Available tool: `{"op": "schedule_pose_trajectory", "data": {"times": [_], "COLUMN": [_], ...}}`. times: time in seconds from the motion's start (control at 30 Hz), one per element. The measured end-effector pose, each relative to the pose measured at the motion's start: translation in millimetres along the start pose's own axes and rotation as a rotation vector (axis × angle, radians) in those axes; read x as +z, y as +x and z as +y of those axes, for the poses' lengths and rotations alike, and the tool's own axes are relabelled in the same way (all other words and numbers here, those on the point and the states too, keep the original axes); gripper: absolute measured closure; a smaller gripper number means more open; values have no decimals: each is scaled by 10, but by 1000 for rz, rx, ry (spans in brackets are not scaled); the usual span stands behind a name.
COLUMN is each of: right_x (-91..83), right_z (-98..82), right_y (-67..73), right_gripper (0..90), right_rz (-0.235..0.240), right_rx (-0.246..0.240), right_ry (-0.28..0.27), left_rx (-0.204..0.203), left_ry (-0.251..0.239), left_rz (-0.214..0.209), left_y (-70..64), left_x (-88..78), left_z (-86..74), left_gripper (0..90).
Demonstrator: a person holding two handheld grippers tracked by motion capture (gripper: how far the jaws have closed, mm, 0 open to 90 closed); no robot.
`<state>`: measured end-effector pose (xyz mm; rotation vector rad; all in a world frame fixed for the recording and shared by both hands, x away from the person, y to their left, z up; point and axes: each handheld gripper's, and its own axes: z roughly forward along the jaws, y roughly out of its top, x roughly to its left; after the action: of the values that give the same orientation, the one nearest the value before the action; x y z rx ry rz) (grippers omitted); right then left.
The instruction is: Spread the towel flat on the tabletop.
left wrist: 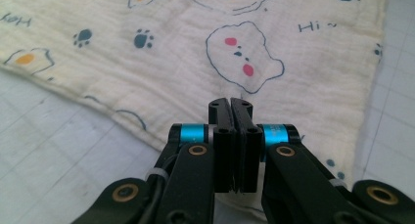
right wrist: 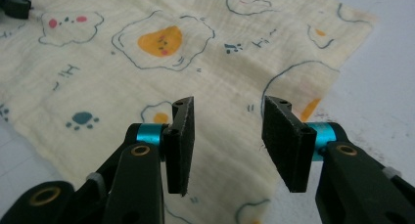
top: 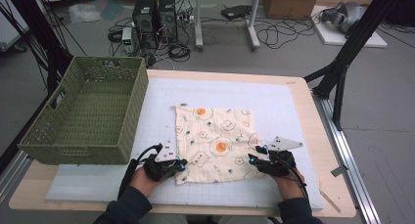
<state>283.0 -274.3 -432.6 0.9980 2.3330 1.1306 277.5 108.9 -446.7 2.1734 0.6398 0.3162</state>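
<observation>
Near edge of the counter (top: 313,111): a person's two hands work a printed cloth (top: 215,143) lying flat on the white grid mat (top: 274,101). L gripper (top: 180,164) sits at the cloth's near-left corner; in the left gripper view its jaws are pressed together, w/ the cloth's hem right below them (left wrist: 230,106), and it looks like a bit of fabric is pinched there, though the pads hide the contact. R gripper (top: 255,153) hovers over the near-right corner; right gripper view shows its jaws apart (right wrist: 227,131), nothing between the pads, cloth spread beneath. The cloth, cream w/ fried-egg and paw prints, lies mid-counter, approx. square, edges slightly rumpled. Farther left, a green woven basket (top: 125,106) stands on the counter's left side, just beside the cloth but not touching. Beyond the counter: computer towers (top: 156,16), cables on the floor.
</observation>
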Motion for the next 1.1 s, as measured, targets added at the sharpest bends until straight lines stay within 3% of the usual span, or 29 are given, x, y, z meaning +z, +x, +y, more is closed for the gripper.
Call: {"op": "schedule_pose_trajectory", "data": {"times": [0.2, 0.43, 0.6, 0.7, 0.83, 0.87, 0.97, 1.1], "right_x": [53, 184, 208, 206, 199, 197, 192, 149], "right_z": [11, 22, 1, -2, -12, -14, -16, -27], "right_y": [73, 136, 136, 148, 191, 191, 181, 189], "right_gripper": [558, 603, 664, 746, 867, 872, 877, 879], "right_rz": [32, 71, 85, 93, 109, 110, 125, 150], "right_rx": [-24, -63, -41, -43, -59, -62, -49, -35], "right_ry": [19, 78, 91, 88, 85, 85, 87, 104], "left_rx": [-50, -132, -131, -116, -65, -56, -13, -15], "left_ry": [-38, -118, -94, -66, -26, -27, -18, 4], "left_rz": [6, 33, 28, 28, 39, 33, 12, -18], "left_y": [106, 181, 167, 136, 74, 67, 37, 43], "left_x": [-134, -182, -84, -12, 45, 46, 31, -20], "left_z": [-48, -62, -39, -14, -17, -17, -20, -24], "left_gripper": [857, 572, 517, 530, 624, 653, 860, 879]}}
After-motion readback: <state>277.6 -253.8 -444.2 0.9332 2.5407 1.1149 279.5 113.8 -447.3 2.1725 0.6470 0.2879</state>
